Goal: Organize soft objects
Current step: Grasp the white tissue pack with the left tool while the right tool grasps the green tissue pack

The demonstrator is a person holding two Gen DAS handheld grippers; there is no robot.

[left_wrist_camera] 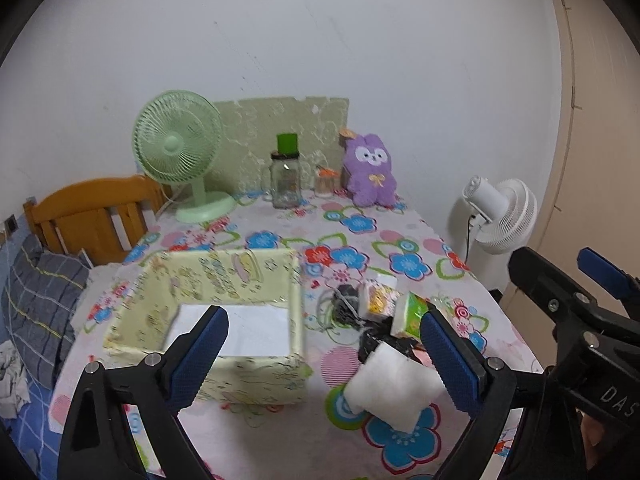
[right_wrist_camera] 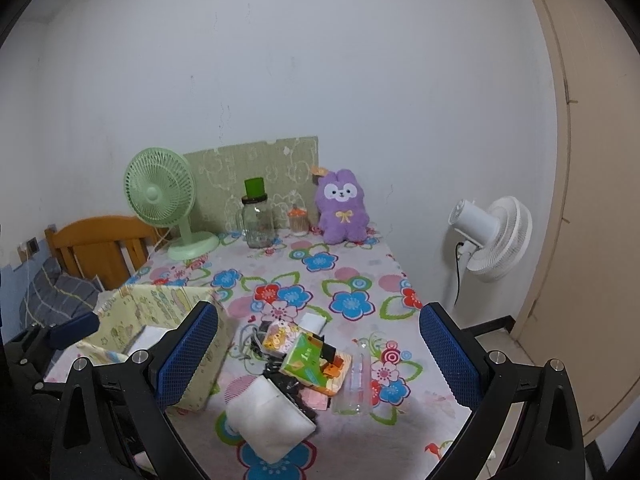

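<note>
Left wrist: left hand-held gripper (left_wrist_camera: 324, 344) hovers agape above table (left_wrist_camera: 400, 240)

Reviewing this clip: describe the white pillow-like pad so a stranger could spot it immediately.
Start at the pale yellow fabric box on the floral tablecloth. Right of it lies a clutter pile; the white pad sits at its near edge. Unlike the printed packets behind, it is plain white and puffy.

Soft, even indoor light — fisheye-warped, dark-vignetted edges.
</note>
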